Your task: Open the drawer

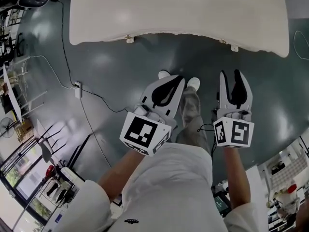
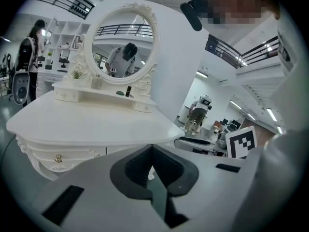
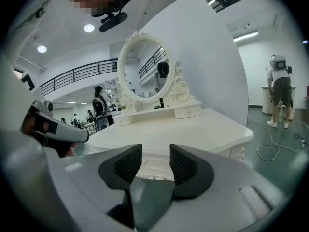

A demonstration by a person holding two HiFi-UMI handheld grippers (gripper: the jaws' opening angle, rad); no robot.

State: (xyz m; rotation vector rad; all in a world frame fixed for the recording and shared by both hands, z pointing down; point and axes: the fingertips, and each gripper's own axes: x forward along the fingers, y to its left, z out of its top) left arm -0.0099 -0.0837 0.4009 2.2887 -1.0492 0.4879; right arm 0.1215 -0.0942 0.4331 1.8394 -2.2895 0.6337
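A white dressing table (image 1: 178, 8) stands ahead of me, its top seen from above in the head view. Its drawer front with a gold knob (image 2: 58, 158) shows under the tabletop edge in the left gripper view. Both grippers hang in the air short of the table, touching nothing. The left gripper (image 1: 179, 79) has its black pads (image 2: 145, 166) pressed together with nothing between them. To its right, the right gripper (image 1: 230, 74) stands open, its two ribbed pads (image 3: 128, 163) apart with only the table's carved front edge (image 3: 154, 170) seen through the gap.
An oval mirror (image 2: 124, 42) on a small drawer stand sits at the back of the tabletop. A cable (image 1: 65, 57) and a power strip (image 1: 77, 90) lie on the dark floor at left. My shoes (image 1: 193, 83) are below the grippers. People stand in the background (image 3: 277, 88).
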